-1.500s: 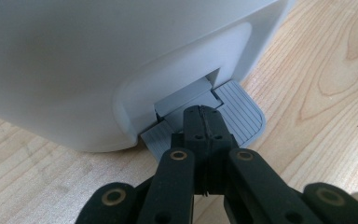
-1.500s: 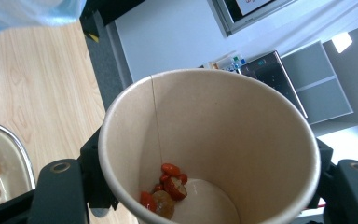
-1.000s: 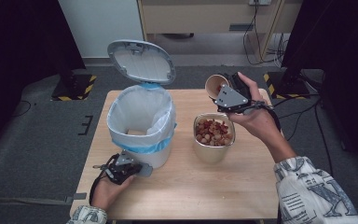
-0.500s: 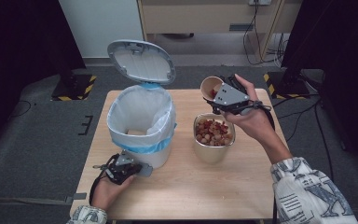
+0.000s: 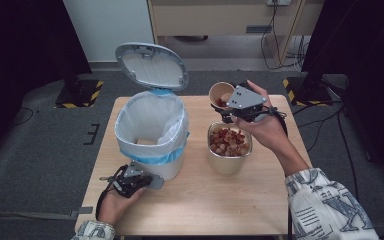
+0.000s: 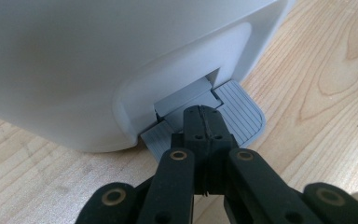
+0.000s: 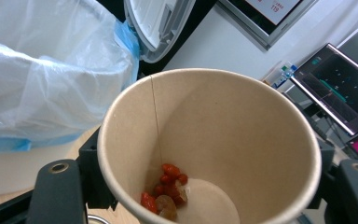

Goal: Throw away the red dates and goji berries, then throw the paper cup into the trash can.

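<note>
The paper cup (image 7: 209, 149) sits clamped between the 2 jaws of the right gripper (image 5: 230, 107), which are drawn in tight against its sides. The cup is tilted, its mouth facing back toward the gripper's camera, and a few red and pale food scraps (image 7: 167, 192) lie against its lower inner wall. Directly below this gripper stands a metal container (image 5: 229, 149) heaped with more of the same scraps, resting on the tabletop (image 5: 260, 200). Beyond the cup, on the far side from the right gripper, is a white pedal bin (image 5: 152, 135) lined with a clear bag with a blue hem; its lid (image 5: 151, 66) stands raised.

The left gripper (image 6: 204, 122) has its jaws fully together with nothing between them, and their tips rest on the bin's grey ribbed pedal (image 6: 235, 114), which juts out from the recess at the bin's base just ahead of the jaws. The bin wall rises immediately in front of and above this gripper.
</note>
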The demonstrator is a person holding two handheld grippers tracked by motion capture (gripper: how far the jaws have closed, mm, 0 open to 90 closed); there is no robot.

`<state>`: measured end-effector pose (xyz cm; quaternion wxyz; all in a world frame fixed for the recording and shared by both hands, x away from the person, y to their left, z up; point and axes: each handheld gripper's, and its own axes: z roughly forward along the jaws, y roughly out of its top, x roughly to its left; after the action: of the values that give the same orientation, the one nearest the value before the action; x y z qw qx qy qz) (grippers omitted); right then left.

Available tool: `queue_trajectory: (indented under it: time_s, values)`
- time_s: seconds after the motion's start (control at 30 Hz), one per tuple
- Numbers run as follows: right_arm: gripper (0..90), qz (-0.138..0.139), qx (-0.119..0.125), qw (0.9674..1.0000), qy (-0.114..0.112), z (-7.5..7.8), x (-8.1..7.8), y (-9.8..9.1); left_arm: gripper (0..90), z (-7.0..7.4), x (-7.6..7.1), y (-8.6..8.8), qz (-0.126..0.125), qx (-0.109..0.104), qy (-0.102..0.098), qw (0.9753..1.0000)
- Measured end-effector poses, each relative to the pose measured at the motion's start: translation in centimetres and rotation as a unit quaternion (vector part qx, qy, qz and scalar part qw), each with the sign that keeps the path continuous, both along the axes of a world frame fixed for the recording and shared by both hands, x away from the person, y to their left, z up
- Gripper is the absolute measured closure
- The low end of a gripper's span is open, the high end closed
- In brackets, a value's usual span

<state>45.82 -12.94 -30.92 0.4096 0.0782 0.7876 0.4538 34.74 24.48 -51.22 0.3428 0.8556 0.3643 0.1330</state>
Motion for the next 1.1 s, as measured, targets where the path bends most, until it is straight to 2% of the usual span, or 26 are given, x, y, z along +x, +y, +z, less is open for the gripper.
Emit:
queue_trajectory:
  time_s: [0.5,1.1]
  values:
    - [28.0,0.012,0.040,0.9986,0.034,0.3,0.2,0.3,89.9,0.0,0.0,0.0,0.001,-0.001,0.000,1.0000]
    - [27.9,0.025,0.059,0.9966,0.051,1.6,0.0,1.5,89.9,0.0,0.0,0.0,0.001,-0.001,0.000,1.0000]
